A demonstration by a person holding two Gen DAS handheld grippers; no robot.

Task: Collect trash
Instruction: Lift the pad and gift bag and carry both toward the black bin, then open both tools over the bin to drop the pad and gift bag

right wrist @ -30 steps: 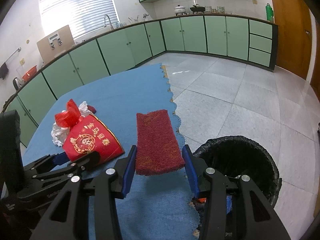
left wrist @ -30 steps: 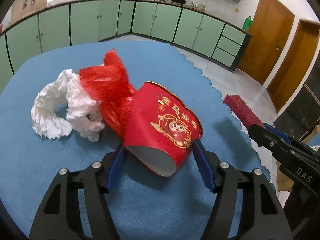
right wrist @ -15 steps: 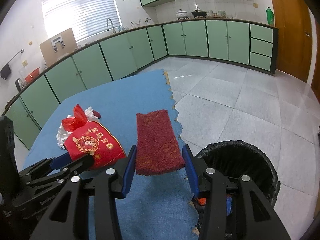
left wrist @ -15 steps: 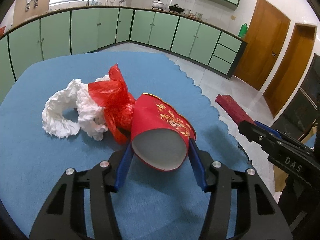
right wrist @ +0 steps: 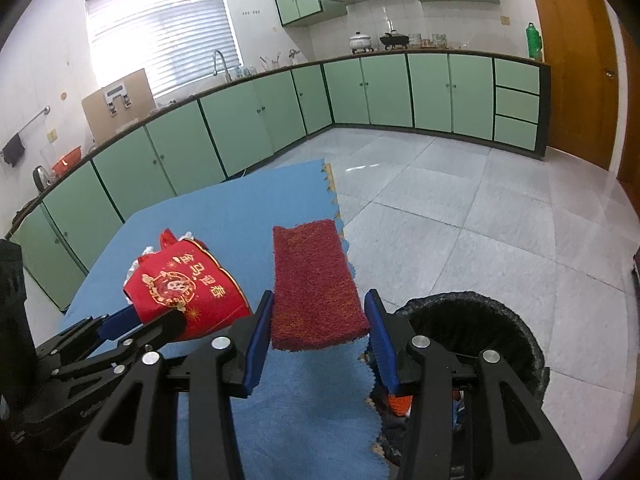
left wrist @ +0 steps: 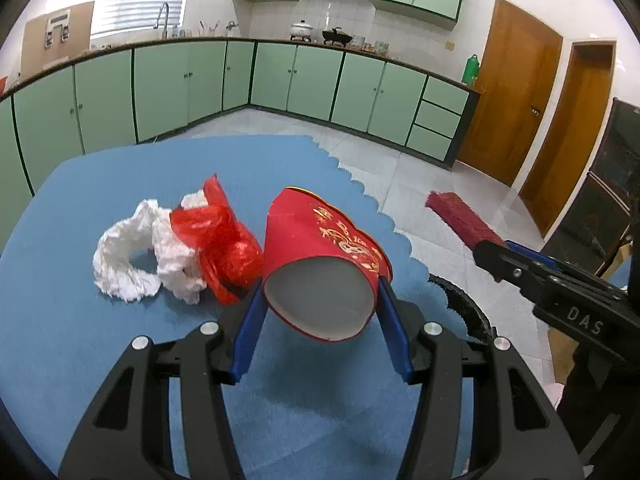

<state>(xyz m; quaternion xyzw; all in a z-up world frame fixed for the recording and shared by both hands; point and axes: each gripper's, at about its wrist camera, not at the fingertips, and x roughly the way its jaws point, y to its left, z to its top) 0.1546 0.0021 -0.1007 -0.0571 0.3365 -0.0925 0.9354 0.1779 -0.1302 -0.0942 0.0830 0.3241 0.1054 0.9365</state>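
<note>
Lifted since before, red paper cup [left wrist: 320, 276] clamped in left gripper [left wrist: 320, 312], open mouth facing near, axis running near-to-far; right gripper [right wrist: 318, 330] clamps red scouring pad [right wrist: 316, 284], lengthwise near-to-far.

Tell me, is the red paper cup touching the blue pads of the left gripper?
Touching. In the left wrist view both blue pads press the sides of the red paper cup, squashed into an oval.
</note>
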